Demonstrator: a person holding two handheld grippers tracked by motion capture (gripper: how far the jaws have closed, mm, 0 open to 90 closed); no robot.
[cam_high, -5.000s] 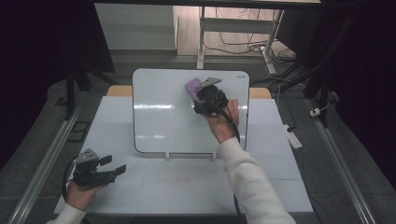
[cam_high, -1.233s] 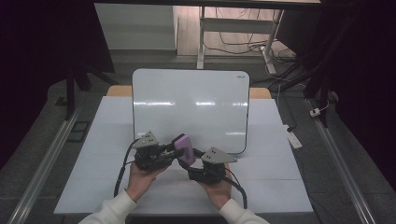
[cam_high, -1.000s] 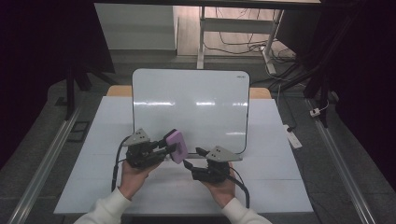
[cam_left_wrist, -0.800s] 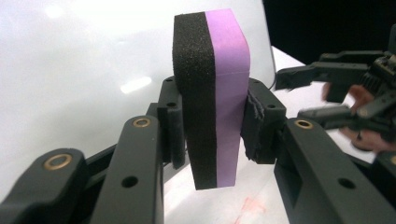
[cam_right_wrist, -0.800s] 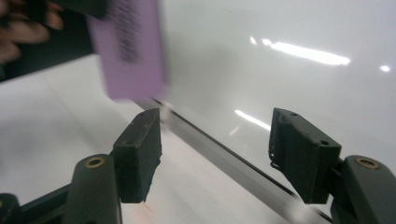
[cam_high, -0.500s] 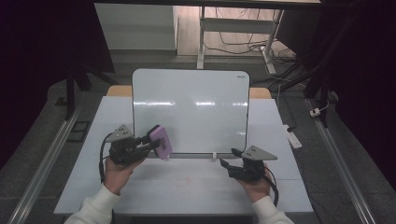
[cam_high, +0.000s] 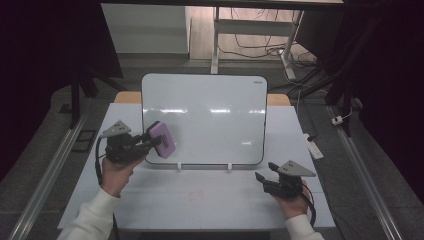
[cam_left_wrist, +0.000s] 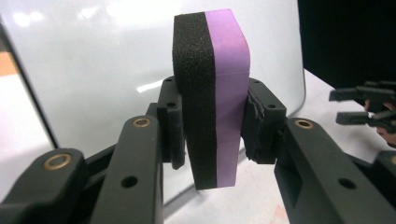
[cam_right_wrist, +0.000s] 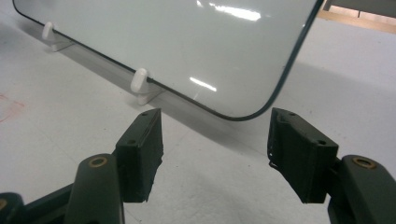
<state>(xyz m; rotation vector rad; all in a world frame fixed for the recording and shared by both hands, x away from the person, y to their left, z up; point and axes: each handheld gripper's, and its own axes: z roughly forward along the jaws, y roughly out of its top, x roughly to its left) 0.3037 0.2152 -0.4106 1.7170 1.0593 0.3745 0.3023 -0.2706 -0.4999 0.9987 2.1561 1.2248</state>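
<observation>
left gripper (cam_high: 150, 142): black body, grey three-cornered plate on top, black cable looping down by the wrist
left jaws: black links, brass pivot pins, small round holes, flat pads
right gripper (cam_high: 261, 179): black, grey three-cornered plate, black cable at wrist
right jaws: dark links, brass pins, blocky pads with screw holes
sleeves (cam_high: 90, 217): white, long, both arms
</observation>
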